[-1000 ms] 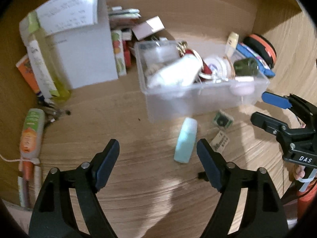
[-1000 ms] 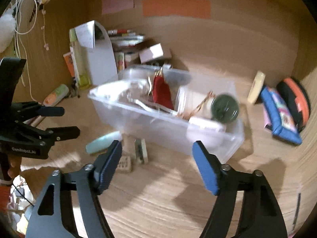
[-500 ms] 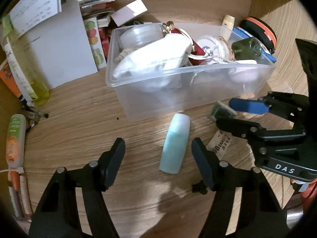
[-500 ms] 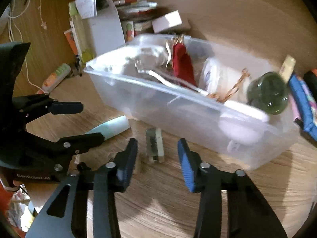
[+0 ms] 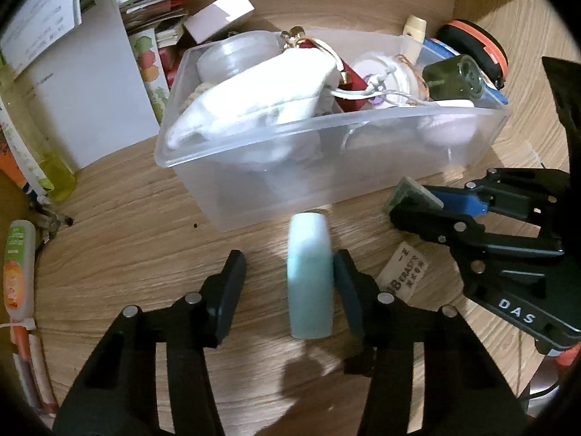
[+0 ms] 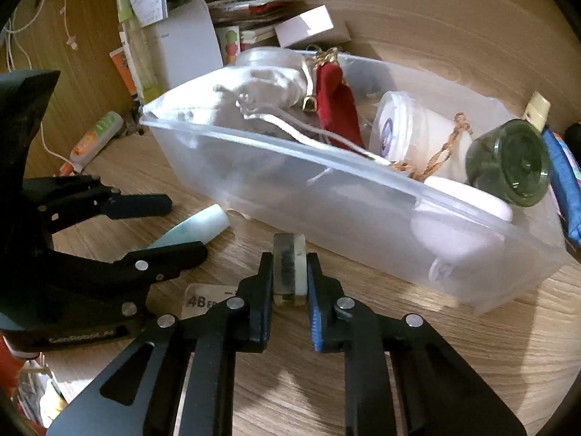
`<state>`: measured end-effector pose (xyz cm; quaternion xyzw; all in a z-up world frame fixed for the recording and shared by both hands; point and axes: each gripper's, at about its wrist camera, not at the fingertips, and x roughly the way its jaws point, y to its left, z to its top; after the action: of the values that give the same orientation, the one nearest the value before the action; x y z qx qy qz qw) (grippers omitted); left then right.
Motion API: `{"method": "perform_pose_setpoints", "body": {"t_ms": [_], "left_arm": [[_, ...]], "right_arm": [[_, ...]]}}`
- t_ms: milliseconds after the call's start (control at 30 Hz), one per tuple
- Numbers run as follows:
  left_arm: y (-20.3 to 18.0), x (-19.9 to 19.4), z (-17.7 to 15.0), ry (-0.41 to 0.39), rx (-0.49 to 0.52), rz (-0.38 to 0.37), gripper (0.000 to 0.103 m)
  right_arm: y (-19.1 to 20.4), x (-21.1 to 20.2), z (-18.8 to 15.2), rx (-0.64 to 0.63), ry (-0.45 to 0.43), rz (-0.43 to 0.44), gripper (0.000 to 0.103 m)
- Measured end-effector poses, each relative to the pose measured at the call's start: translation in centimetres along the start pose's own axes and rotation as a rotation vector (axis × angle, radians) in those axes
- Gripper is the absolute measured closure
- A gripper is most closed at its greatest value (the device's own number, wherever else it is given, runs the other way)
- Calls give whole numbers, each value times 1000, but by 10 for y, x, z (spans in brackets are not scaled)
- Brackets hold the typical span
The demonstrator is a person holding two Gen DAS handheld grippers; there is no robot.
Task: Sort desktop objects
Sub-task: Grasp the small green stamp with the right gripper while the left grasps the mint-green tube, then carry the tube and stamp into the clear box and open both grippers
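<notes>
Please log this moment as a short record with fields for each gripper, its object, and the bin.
left gripper: open, fingers either side of the tube; one finger touches it
tube: lying on desk, in front of bin
right gripper: shut on eraser
eraser: at desk level, beside bin
bin: clear, already crowded

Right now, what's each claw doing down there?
Left gripper open around pale green tube. Right gripper shut on small eraser. Clear bin just ahead, already crowded.
</notes>
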<state>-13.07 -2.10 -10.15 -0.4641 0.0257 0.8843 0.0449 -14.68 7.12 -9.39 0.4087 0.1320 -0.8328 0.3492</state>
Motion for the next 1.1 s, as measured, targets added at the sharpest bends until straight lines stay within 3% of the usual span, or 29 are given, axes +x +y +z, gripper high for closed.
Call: {"method": "perform_pose_setpoints", "body": {"t_ms": [200, 367, 567, 833, 1100], "left_arm": [[-2, -2, -1, -13, 21, -15, 79], [3, -3, -1, -17, -1, -41, 79], [9, -14, -9, -38, -43, -19, 79], [3, -51, -21, -129, -54, 14, 79], [-4, -77, -5, -216, -63, -2, 79]], "right_arm": [[-4, -6, -1, 11, -18, 12, 88], [-7, -12, -1, 27, -32, 27, 88], [-13, -24, -5, 31, -52, 23, 88], [-23, -47, -12, 35, -91, 6, 88], [-33, -72, -6, 59, -160, -4, 88]]}}
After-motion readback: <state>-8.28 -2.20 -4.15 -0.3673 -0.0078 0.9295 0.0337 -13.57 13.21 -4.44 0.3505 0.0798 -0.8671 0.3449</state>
